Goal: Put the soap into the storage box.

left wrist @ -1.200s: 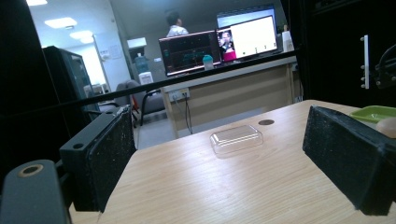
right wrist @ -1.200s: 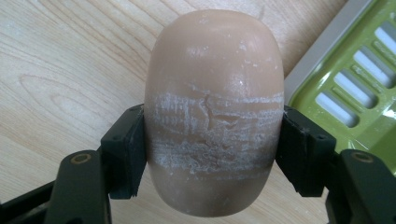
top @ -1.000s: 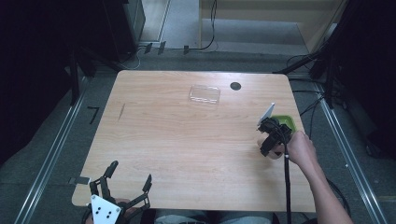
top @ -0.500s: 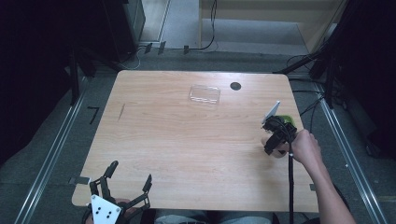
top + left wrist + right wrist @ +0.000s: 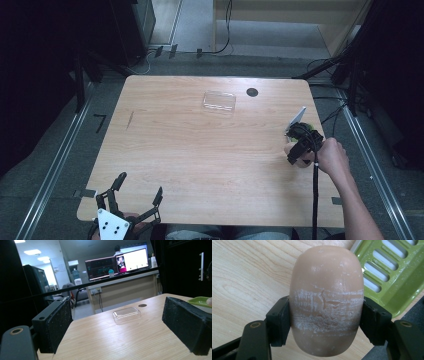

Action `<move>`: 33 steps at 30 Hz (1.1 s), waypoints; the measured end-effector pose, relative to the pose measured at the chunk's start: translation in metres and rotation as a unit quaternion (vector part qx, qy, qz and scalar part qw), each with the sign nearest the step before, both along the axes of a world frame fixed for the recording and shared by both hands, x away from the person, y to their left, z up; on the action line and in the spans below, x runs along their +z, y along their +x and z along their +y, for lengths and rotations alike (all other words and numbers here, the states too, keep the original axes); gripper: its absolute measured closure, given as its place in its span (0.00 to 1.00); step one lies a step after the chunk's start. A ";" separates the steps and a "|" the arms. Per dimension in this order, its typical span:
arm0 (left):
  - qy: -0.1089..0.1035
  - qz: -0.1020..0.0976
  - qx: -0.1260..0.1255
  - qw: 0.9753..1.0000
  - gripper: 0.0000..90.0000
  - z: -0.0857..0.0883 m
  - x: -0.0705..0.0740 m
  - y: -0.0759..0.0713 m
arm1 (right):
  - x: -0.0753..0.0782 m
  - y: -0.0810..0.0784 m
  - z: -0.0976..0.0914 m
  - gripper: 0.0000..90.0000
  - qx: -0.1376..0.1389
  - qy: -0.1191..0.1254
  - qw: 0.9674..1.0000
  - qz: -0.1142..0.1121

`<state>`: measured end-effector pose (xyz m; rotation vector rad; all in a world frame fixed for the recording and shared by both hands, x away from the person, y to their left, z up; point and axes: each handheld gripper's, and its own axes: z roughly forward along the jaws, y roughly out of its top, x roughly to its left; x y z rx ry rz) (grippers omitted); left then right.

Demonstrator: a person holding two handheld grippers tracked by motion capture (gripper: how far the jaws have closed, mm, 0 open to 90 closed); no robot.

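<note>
Soap bar [image 5: 326, 302], pinched by the right gripper [image 5: 325, 322], could slip free short of the green dish [image 5: 397, 277] at two o'clock.

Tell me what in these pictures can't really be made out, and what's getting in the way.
- Soap bar, right gripper view: its sides are covered by the right hand-held gripper clamping it.
- Green soap dish, right gripper view: cut off by the top and right edges.
- Green soap dish, high view: mostly behind the gripper.
- Clear plastic lid, high view: too small and transparent to tell its shape well.
- Left hand-held gripper, high view: its body is cut by the bottom edge.
</note>
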<state>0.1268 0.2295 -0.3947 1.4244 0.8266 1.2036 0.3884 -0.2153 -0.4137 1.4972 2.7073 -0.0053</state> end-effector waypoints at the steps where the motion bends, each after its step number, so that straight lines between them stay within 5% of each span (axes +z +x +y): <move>1: 0.000 0.000 0.000 1.000 0.11 0.000 0.000 0.000 | 0.001 0.000 -0.002 0.38 -0.001 0.002 1.000 -0.003; 33: 0.003 0.001 -0.001 1.000 0.11 -0.001 0.000 0.000 | 0.009 0.012 -0.024 0.38 -0.036 0.006 0.999 -0.008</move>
